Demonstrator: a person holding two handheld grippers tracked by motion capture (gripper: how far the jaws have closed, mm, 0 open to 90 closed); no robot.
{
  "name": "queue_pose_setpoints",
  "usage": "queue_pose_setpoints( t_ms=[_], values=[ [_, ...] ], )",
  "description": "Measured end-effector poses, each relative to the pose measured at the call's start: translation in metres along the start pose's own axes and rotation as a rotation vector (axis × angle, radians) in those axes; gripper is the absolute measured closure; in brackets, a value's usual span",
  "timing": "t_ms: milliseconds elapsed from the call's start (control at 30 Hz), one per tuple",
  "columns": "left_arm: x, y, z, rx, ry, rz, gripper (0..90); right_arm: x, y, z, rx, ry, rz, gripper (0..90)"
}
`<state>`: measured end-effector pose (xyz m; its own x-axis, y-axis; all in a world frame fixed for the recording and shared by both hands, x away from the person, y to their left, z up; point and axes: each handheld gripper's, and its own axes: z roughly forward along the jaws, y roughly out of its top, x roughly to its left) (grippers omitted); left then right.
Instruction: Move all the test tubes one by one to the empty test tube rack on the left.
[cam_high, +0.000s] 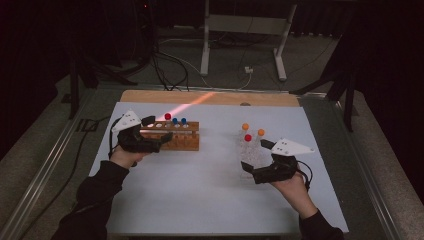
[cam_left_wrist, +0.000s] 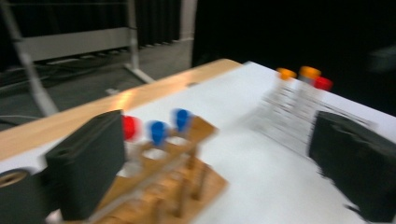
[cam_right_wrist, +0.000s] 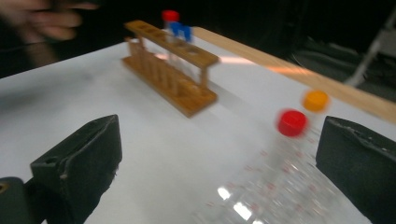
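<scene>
At the table's (cam_high: 210, 200) nine o'clock side the left gripper (cam_high: 153, 134) sits level by the left end of the wooden rack (cam_high: 176, 136), jaws pointing toward three o'clock. Its jaws are released and spread wide, with nothing between them; in the left gripper view the near pad stands just beside the rack's end but I cannot tell whether it touches. The person's left hand (cam_high: 123, 156) holds the gripper from seven o'clock.

The rack stands upright left of the table's centre, at about ten o'clock from its middle. Three tubes stand in it: a red-capped tube (cam_high: 167, 116) and two blue-capped tubes (cam_high: 179, 121) just to its right, all in the rack's far row. In the left gripper view the red cap (cam_left_wrist: 131, 127) is right beside the left jaw, the blue caps (cam_left_wrist: 169, 125) further on.

At three o'clock from the rack, well apart, a cluster of clear tubes (cam_high: 251, 145) stands on the table: two with orange caps (cam_high: 245, 126) and one with a red cap (cam_high: 248, 137).

The right gripper (cam_high: 256, 157) is at the cluster's five o'clock, jaws released and wide, flanking the cluster's near side. In the right gripper view clear tube bodies (cam_right_wrist: 266, 186) lie between the jaws, blurred, the pads not pressing on them. The right hand (cam_high: 289, 185) holds it from five o'clock.
</scene>
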<state>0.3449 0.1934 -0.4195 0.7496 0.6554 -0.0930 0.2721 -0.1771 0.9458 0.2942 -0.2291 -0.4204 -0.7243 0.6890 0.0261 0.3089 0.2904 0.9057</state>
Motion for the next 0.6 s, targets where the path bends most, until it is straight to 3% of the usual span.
queue_pose_setpoints(
  t_ms=[133, 200, 267, 433, 600],
  values=[
    [-0.018, -0.005, -0.004, -0.009, -0.064, 0.01, 2.6, -0.009, -0.008, 0.008, 0.022, -0.062, 0.002, 8.2],
    [-0.025, -0.008, -0.005, -0.01, -0.082, 0.025, 2.6, -0.013, -0.011, 0.012, 0.049, -0.078, -0.013, 23.3],
    [-0.029, -0.011, -0.006, -0.017, -0.101, 0.033, 2.6, -0.016, -0.013, 0.018, 0.074, -0.092, -0.019, 28.5],
    [-0.037, -0.014, -0.007, -0.02, -0.122, 0.034, 2.6, -0.024, -0.013, 0.033, 0.124, -0.105, 0.009, 45.3],
    [-0.041, -0.017, -0.006, -0.017, -0.124, 0.044, 2.6, -0.031, -0.012, 0.048, 0.176, -0.125, 0.023, 56.1]
  ],
)
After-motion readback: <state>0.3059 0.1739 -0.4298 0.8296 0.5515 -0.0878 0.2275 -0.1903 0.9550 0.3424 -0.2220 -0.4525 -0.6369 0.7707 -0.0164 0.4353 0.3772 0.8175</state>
